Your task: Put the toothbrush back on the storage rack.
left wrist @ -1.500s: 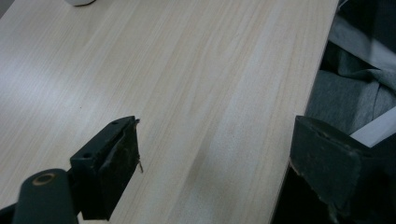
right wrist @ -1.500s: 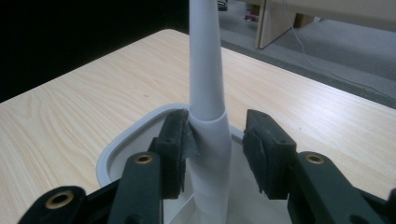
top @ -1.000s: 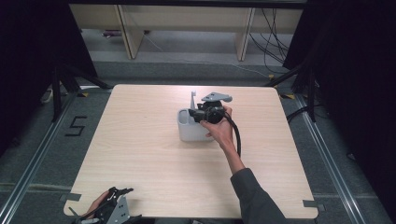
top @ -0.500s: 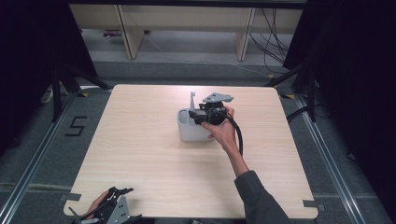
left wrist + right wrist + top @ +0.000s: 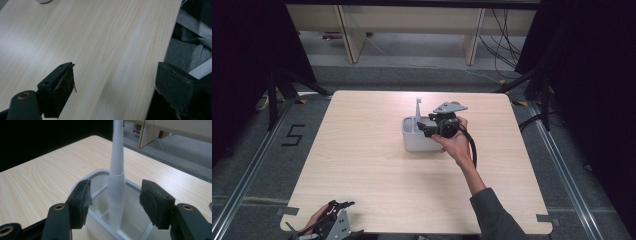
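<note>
A pale grey holder (image 5: pixel 412 143) with compartments stands at the table's middle. A white toothbrush (image 5: pixel 418 107) rises upright out of it. My right gripper (image 5: pixel 425 128) hangs over the holder's right side. In the right gripper view its jaws flank the toothbrush handle (image 5: pixel 116 182) with gaps on both sides, above the holder's rim (image 5: pixel 99 172). They have just been opening, and the right gripper (image 5: pixel 117 200) is open, with neither pad touching the handle. My left gripper (image 5: pixel 343 205) rests at the table's near left edge. In its own view the left gripper (image 5: pixel 117 85) is open over bare wood.
The light wooden table (image 5: pixel 362 165) has free room all around the holder. Its near edge runs past the left gripper, with grey clothing (image 5: pixel 185 50) beyond it. Shelving legs (image 5: pixel 347 35) and cables (image 5: pixel 507 30) stand on the floor behind the table.
</note>
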`<state>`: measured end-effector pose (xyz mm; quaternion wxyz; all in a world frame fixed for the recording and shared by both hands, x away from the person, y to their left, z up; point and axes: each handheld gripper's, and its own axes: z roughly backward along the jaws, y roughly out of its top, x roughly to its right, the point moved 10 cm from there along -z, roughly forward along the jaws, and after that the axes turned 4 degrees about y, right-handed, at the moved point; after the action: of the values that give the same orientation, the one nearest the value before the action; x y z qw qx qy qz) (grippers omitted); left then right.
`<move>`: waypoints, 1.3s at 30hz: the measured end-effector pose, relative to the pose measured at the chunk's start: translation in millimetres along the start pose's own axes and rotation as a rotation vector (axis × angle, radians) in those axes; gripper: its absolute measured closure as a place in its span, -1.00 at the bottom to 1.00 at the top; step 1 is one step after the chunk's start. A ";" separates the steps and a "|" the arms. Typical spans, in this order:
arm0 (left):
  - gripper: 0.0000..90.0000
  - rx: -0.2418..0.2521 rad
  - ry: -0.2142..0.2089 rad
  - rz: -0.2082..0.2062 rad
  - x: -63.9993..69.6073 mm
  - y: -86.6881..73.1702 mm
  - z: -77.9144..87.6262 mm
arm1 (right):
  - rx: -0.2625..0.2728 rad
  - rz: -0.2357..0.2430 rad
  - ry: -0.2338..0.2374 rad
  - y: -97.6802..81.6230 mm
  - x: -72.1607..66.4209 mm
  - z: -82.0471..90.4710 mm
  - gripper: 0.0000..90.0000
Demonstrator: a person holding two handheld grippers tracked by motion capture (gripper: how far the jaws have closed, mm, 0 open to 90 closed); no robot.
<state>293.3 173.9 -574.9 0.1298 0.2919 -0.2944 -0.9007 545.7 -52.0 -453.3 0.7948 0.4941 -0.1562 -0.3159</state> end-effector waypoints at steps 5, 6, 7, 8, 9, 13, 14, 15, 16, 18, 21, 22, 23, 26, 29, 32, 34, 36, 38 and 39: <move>-0.66 0.002 -0.007 0.004 1.5 0.0 -0.2 | -0.003 0.008 -0.005 -1.4 -0.4 6.6 -0.10; -0.66 -0.007 -0.012 0.000 1.5 -0.4 0.2 | -0.009 -0.019 -0.007 -3.4 -3.1 10.1 -0.12; -0.66 -0.008 -0.013 -0.001 1.7 -0.4 0.3 | -0.006 0.005 -0.001 -3.3 -2.3 10.7 -0.13; -0.66 0.003 -0.007 0.003 1.8 0.3 -0.3 | -0.007 -0.006 -0.008 -4.3 -3.2 12.5 -0.14; -0.66 0.003 -0.007 0.003 1.8 0.3 -0.3 | -0.007 -0.006 -0.008 -4.3 -3.2 12.5 -0.14; -0.66 0.000 -0.007 0.004 1.5 0.0 -0.1 | -0.007 -0.017 -0.007 -9.7 -5.7 18.3 -0.16; -0.66 -0.008 -0.013 -0.002 1.8 -0.6 0.2 | -0.014 0.004 -0.008 -12.3 -5.2 21.8 -0.17; -0.66 -0.008 -0.013 -0.002 1.9 -0.5 0.2 | -0.004 -0.007 -0.011 -12.5 -6.2 21.9 -0.17; -0.66 -0.008 -0.013 -0.002 1.9 -0.5 0.2 | -0.007 -0.005 -0.007 -13.6 -7.3 23.3 -0.17; -0.66 0.006 -0.006 0.002 1.8 0.9 0.0 | -0.022 0.016 -0.015 -15.2 -6.8 26.1 -0.18; -0.66 -0.005 -0.008 -0.004 0.8 0.5 1.4 | -0.020 0.011 -0.008 -16.5 -10.5 27.9 -0.19; -0.66 -0.002 -0.011 -0.002 1.5 0.9 1.4 | -0.014 0.025 -0.015 -16.4 -10.4 28.1 -0.19; -0.66 0.008 -0.005 0.002 1.5 1.7 0.6 | -0.023 0.021 -0.003 -17.9 -12.6 29.2 -0.21; -0.66 0.005 -0.004 -0.001 1.7 1.7 0.5 | -0.037 0.028 -0.016 -19.9 -12.5 32.6 -0.22; -0.66 0.003 -0.005 -0.004 1.5 1.7 0.8 | -0.029 0.031 -0.021 -20.1 -12.5 37.6 -0.24; -0.66 0.001 -0.006 -0.007 1.1 1.6 1.1 | -0.027 0.037 -0.016 -21.6 -13.1 41.0 -0.26; -0.66 0.016 -0.007 0.008 2.6 2.9 0.4 | -0.022 0.015 -0.022 -22.1 -14.2 41.1 -0.27; -0.66 0.006 -0.002 -0.006 1.4 2.0 0.7 | -0.035 0.030 -0.017 -24.1 -15.1 42.8 -0.28; -0.66 0.007 -0.004 -0.003 1.4 2.1 0.8 | -0.039 0.045 -0.006 -26.1 -16.9 42.7 -0.29; -0.66 0.007 -0.004 -0.003 1.4 2.1 0.8 | -0.039 0.045 -0.006 -26.1 -16.9 42.7 -0.29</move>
<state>291.8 172.1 -573.7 0.1270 0.2910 -0.2975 -0.9004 500.0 -78.3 -455.5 0.8107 0.4738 -0.1635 -0.3025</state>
